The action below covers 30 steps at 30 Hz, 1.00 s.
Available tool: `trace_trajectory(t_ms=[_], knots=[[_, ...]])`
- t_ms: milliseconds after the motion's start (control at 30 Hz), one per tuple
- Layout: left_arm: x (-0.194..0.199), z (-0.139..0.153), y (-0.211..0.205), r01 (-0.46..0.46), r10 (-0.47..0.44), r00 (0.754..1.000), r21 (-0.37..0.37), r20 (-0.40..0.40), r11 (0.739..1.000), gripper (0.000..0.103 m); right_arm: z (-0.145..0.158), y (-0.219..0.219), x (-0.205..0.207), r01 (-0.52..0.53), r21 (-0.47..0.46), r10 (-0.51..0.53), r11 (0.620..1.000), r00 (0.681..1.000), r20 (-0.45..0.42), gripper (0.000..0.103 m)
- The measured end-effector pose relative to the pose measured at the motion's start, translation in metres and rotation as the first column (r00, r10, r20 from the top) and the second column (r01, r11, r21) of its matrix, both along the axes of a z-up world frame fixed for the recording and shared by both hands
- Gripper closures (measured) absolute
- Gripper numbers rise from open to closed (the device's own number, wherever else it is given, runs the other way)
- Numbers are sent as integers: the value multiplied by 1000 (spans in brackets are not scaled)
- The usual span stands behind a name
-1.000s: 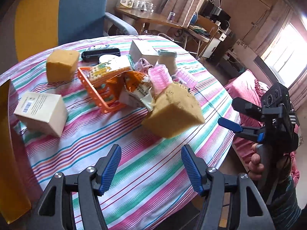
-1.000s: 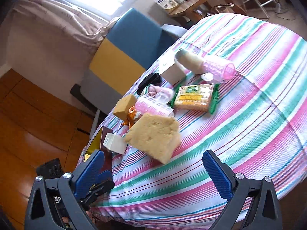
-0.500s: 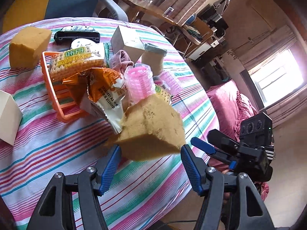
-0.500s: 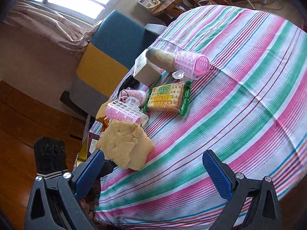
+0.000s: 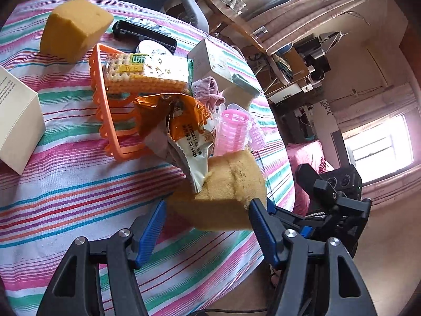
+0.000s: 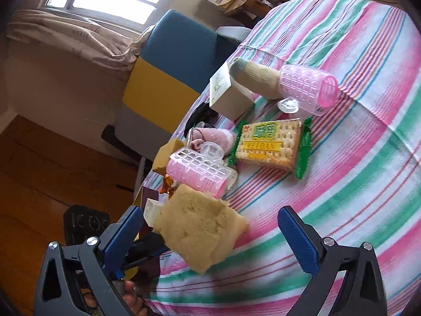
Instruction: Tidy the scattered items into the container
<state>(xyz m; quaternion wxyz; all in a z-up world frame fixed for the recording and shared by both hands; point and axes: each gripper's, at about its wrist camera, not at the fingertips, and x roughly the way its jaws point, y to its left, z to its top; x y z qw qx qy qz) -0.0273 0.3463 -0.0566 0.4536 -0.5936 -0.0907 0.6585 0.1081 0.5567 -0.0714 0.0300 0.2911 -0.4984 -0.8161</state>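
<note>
Two wrist views of a round counter (image 5: 65,184) under a striped cloth. The landmark was the orange basket (image 5: 105,110), the container of the task, which lay tipped on its side with its open mouth turned toward the clutter. A cracker packet (image 5: 147,73) rested across its upper rim, and an orange snack wrapper (image 5: 179,123) spilled from its mouth; neither sat squarely inside.

Outside the basket remained: a yellow sponge block (image 5: 73,31) beyond its far rim, a white carton (image 5: 18,121) to its left, a black remote-like device (image 5: 144,33) and a grey box (image 5: 210,60) behind it, a pink cloth (image 5: 208,92), a sock-like roll (image 5: 236,92), and pink hair rollers (image 5: 234,131) to its right. The right wrist view showed a second cracker packet (image 6: 271,144) and another roller (image 6: 307,89) farther still from the basket.

A large tan sponge (image 5: 226,197) lay at the counter's near edge, on the near side of the basket. The left gripper (image 5: 208,226) had its fingers moderately wide, framing this sponge without visibly pressing it. The right gripper (image 6: 213,239) had its fingers wide apart and empty, with the same sponge (image 6: 200,231) ahead of them.

Judged from these views, the tidying was at an early stage: nearly every item was still to be gathered, and the basket probably needed righting first.
</note>
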Motion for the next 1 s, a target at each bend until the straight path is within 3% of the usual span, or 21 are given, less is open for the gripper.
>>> trace_trajectory(t_ms=[100, 200, 267, 500, 567, 767, 1000], knots=[[6, 5, -8, 9, -11, 998, -25, -56, 1000, 37, -3, -11, -19, -71, -70, 69, 995, 997, -31, 0], [8, 7, -25, -3, 2, 999, -13, -43, 1000, 37, -3, -29, -26, -123, -81, 120, 989, 992, -36, 0], [10, 9, -36, -6, 5, 999, -14, -48, 1000, 37, -7, -43, -28, -172, -141, 166, 975, 985, -53, 0], [23, 16, -77, -48, 37, 986, -68, -164, 997, 36, -14, -107, -33, -305, -210, 298, 929, 952, -65, 0], [21, 16, -91, -67, 58, 987, -56, -150, 996, 36, -14, -121, -35, -328, -227, 321, 917, 945, -72, 0], [25, 19, -118, -133, 104, 965, -106, -243, 985, 36, 0, -136, -27, -353, -178, 349, 918, 936, -55, 0], [33, 23, -134, -163, 111, 941, -142, -319, 976, 36, 4, -117, -5, -276, 10, 273, 961, 956, 108, 0]])
